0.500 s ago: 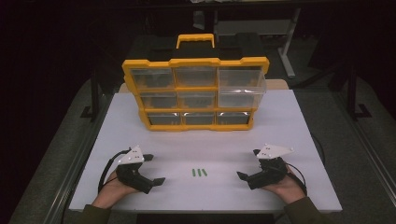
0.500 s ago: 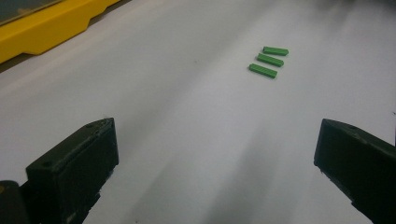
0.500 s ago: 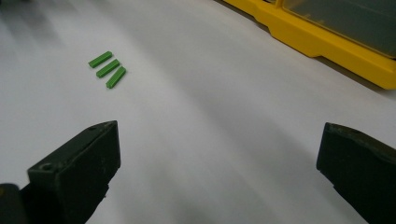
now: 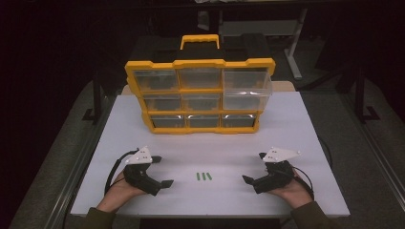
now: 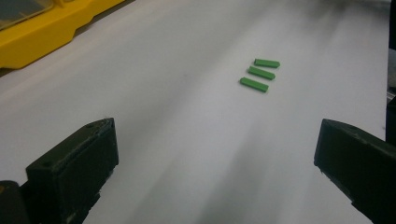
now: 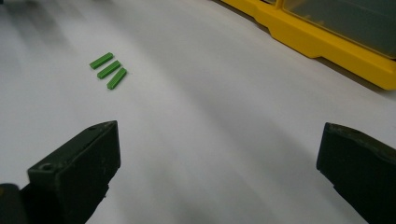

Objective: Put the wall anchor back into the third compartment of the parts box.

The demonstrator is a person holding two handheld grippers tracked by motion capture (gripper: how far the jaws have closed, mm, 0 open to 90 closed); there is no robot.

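Observation:
Three small green bars point(image 4: 204, 176) lie side by side on the white table point(image 4: 286, 133), midway between my hands. They show ahead and to the right in the left gripper view point(image 5: 259, 73) and ahead and to the left in the right gripper view point(image 6: 108, 71). My left gripper point(image 4: 161, 171) rests low on the table at the left, jaws wide apart with nothing between them point(image 5: 215, 172). My right gripper point(image 4: 255, 168) rests at the right, likewise open and empty point(image 6: 217, 172). A yellow organizer box point(image 4: 200, 95) with clear drawers stands behind the bars.
The organizer's top-right drawer point(image 4: 247, 88) sticks out toward me. Its yellow base shows at the edge of the left gripper view point(image 5: 42, 32) and the right gripper view point(image 6: 327, 46). Dark floor and table legs surround the white top.

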